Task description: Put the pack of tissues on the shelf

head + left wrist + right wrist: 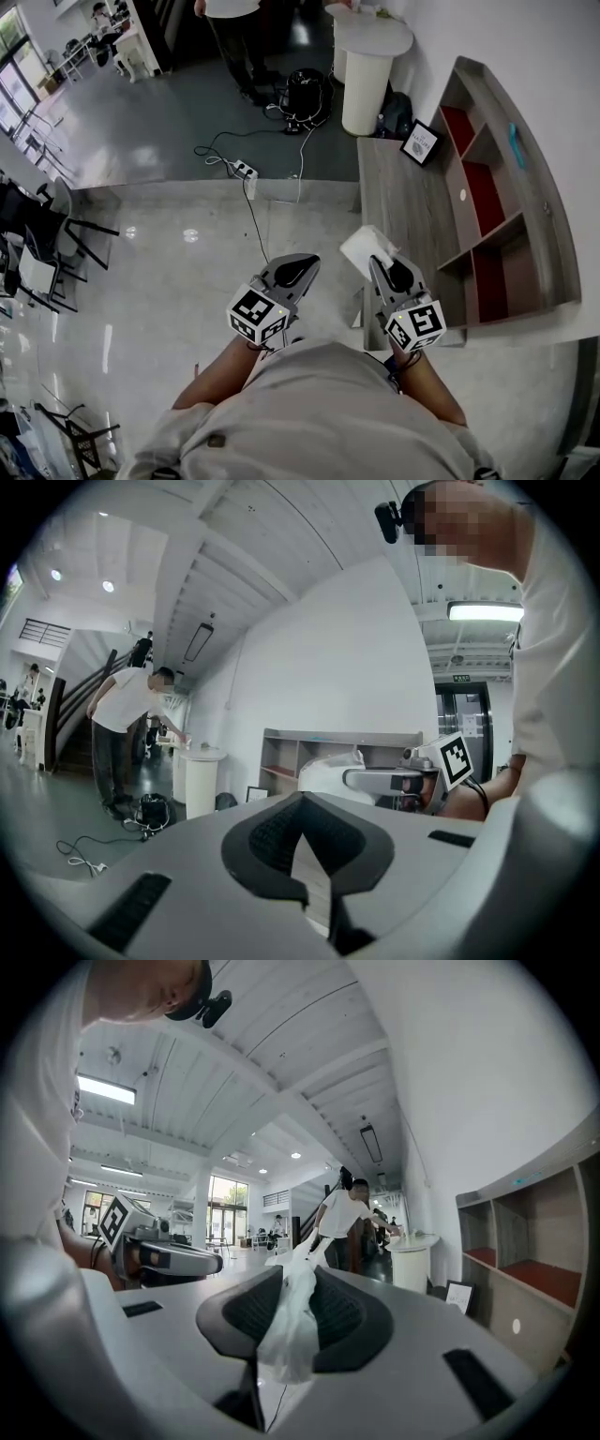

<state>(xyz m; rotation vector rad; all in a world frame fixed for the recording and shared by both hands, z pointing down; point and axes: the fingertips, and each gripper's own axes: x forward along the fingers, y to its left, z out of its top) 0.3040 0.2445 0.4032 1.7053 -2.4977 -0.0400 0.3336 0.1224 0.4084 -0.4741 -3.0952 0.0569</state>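
The right gripper (pixel 376 263) was seen closed on the pack of tissues (pixel 362 249). In the right gripper view the thin white wrapper (pixel 291 1321) was pinched between the two dark pads (pixel 342 1316), which were kept partly apart by the bunched plastic. The pack was thus held in the air, short of the shelf (pixel 506 159) and not touching it, over the near end of the low wooden bench (pixel 403 202) set along the shelf's open front.

The left gripper (pixel 302 263) was held level, farther from the shelf than the right one and over the glossy floor (pixel 169 272). In the left gripper view its jaws were drawn in until the tips appeared to meet, and nothing was held between them.

The shelf's compartments, some lined in red (pixel 486 192), were turned toward the bench. A small framed picture (pixel 421 142) was propped on the bench at the shelf's far end. Beyond that end a white round pedestal table (pixel 370 66) was stood. A standing person (pixel 234 37), a black object (pixel 305 94) and a power strip (pixel 244 170) with its cable were seen on the floor well away from the shelf.
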